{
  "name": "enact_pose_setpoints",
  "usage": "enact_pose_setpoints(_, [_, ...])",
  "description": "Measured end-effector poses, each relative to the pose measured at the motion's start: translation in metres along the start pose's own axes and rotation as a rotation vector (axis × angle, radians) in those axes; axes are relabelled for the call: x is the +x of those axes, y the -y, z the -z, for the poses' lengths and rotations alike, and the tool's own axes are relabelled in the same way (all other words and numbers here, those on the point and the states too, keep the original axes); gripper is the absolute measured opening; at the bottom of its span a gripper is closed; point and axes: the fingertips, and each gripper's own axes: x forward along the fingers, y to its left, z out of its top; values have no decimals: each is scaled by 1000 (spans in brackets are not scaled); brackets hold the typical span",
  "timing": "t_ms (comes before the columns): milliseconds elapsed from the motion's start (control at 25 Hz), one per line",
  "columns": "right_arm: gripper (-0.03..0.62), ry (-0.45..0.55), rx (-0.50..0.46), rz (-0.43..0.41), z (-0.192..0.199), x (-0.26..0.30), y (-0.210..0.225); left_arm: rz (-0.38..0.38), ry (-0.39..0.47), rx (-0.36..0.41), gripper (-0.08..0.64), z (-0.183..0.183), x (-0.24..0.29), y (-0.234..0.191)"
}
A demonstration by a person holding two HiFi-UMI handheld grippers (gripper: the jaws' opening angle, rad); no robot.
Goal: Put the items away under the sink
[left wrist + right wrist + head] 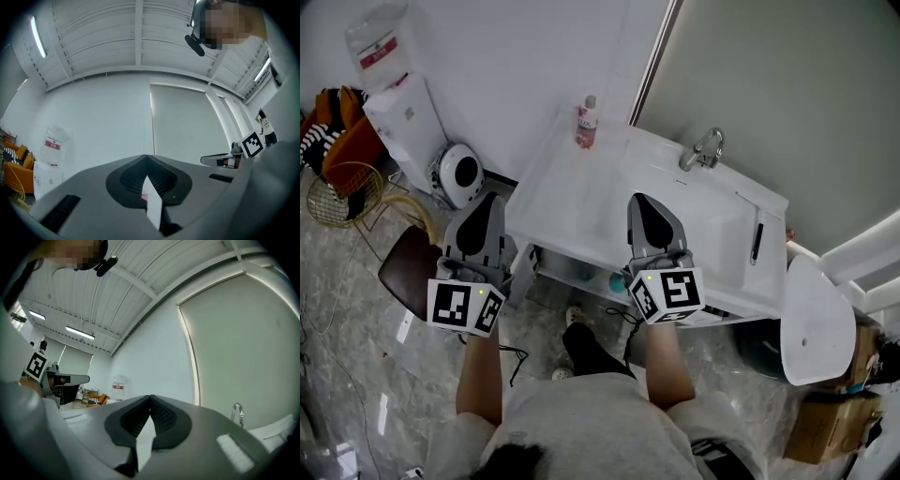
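A small bottle with a red label [587, 122] stands at the back of the white sink counter [572, 211], left of the basin and the chrome faucet [703, 150]. Under the counter's front edge a shelf with a teal item [617, 279] shows. My left gripper [487, 202] hovers at the counter's left corner, and my right gripper [645, 202] is over its front middle. Both point slightly upward toward the wall. In the left gripper view the gripper [145, 157] has its tips touching and holds nothing. The right gripper [151, 397] looks the same, with the faucet [238, 413] beyond it.
A water dispenser [398, 103] and a round white appliance [461, 173] stand left of the sink. A brown stool [408, 267] and a wire basket [342, 192] sit on the marble floor. A toilet [816, 319] and a cardboard box [834, 422] are on the right.
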Motion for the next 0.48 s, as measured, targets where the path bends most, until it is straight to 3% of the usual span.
enact_pose_setpoints(480, [11, 4, -22, -86, -2, 128, 55, -64, 15, 17, -2, 4, 101, -48])
